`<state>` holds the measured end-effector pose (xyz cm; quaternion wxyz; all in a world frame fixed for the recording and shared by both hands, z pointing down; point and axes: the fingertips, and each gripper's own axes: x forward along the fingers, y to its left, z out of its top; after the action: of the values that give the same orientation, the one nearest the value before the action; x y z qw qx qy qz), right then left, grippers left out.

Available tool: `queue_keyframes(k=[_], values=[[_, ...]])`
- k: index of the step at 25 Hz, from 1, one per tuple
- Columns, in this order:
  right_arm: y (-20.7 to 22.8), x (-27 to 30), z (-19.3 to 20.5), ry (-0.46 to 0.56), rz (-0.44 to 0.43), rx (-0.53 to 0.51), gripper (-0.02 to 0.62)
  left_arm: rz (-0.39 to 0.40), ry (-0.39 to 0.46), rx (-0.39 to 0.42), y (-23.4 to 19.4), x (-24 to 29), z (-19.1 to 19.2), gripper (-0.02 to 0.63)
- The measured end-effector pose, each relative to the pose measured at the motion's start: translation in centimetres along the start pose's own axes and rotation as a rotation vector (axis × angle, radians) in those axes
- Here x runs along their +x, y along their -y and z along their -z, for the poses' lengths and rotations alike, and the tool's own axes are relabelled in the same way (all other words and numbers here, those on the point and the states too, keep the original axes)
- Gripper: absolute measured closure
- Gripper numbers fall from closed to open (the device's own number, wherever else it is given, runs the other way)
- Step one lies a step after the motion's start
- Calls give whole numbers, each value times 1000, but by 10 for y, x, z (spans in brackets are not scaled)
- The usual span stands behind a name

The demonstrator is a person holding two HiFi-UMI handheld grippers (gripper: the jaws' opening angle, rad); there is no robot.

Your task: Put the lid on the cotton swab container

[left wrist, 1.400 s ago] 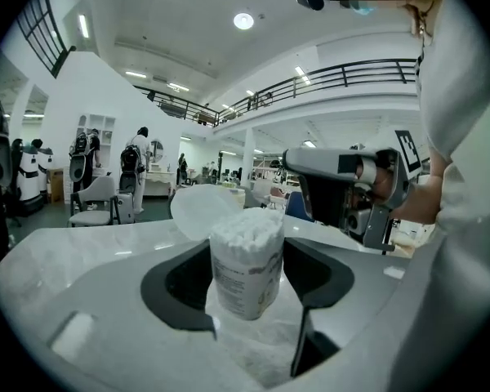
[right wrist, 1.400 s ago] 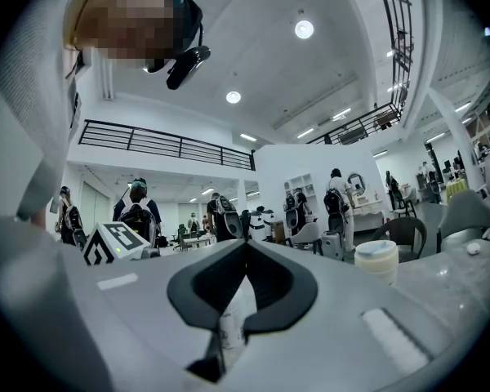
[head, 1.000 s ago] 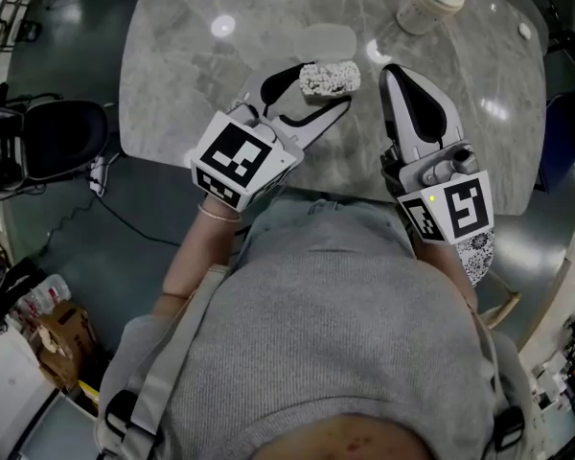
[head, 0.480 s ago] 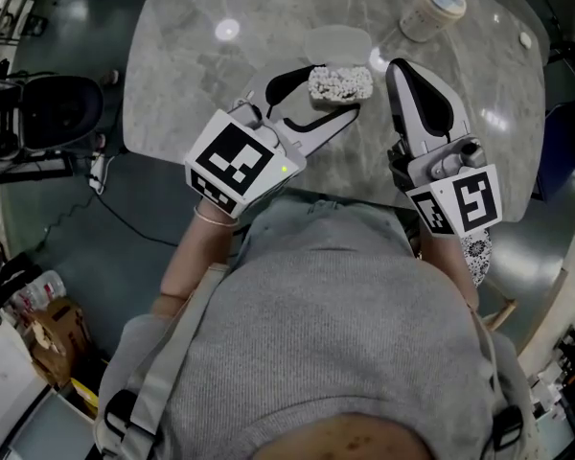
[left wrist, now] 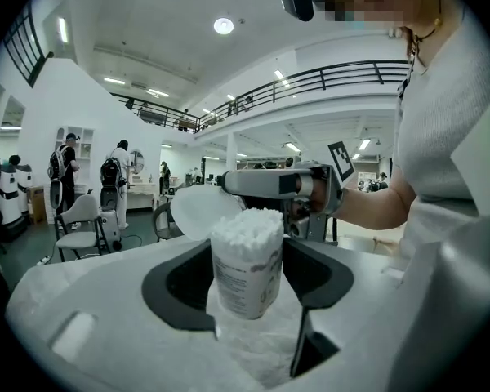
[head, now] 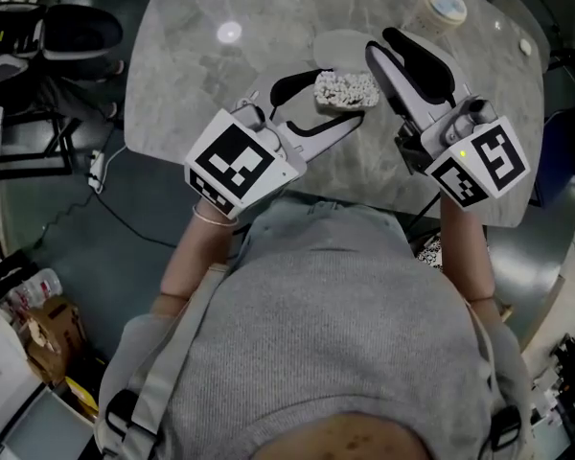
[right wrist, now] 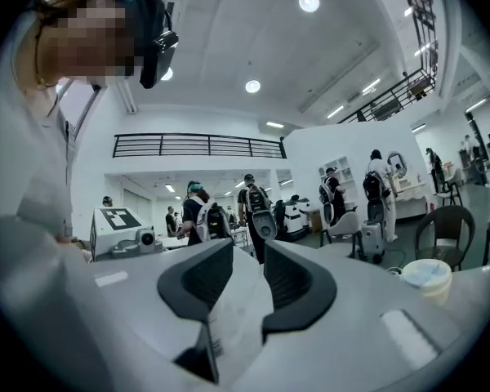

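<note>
The cotton swab container point(head: 345, 89) point(left wrist: 245, 260), packed with white swabs and uncovered, stands upright with my left gripper point(head: 337, 92) point(left wrist: 245, 256) shut on its sides. Its translucent white lid point(head: 337, 44) point(left wrist: 198, 211) stands tilted just behind the container's rim, off the opening. My right gripper point(head: 379, 41) point(left wrist: 226, 184) point(right wrist: 247, 251) points at the lid's right edge. Its jaws have just been opening and now stand apart. In the right gripper view a pale translucent surface point(right wrist: 245, 300) fills the gap between them. I cannot tell whether the pads touch it.
A capped paper cup point(head: 441, 6) point(right wrist: 425, 276) stands at the far right of the marble table point(head: 220, 75). A small white object point(head: 525, 46) lies near the right edge. A dark chair point(head: 67, 27) stands left of the table. People stand far off in the hall.
My right gripper has swung left toward the lid, and its jaws have gone from shut to apart. The left gripper still holds the container, in much the same place.
</note>
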<state>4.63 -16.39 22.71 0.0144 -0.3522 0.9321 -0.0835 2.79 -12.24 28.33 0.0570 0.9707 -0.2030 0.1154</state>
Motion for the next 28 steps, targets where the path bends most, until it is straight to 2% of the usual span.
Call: queue_keyframes(k=[5,12,28], values=[[1,10,5,-42,-44,7,494,14,14,0,2,0,-4,342],[1,15,9,-52,-102,64,511,7,-3,5,2,-1,-2,342],[-9,9,-2,-10,-159,-15,517,-11,-19,-10,-1,-3,-4,344]])
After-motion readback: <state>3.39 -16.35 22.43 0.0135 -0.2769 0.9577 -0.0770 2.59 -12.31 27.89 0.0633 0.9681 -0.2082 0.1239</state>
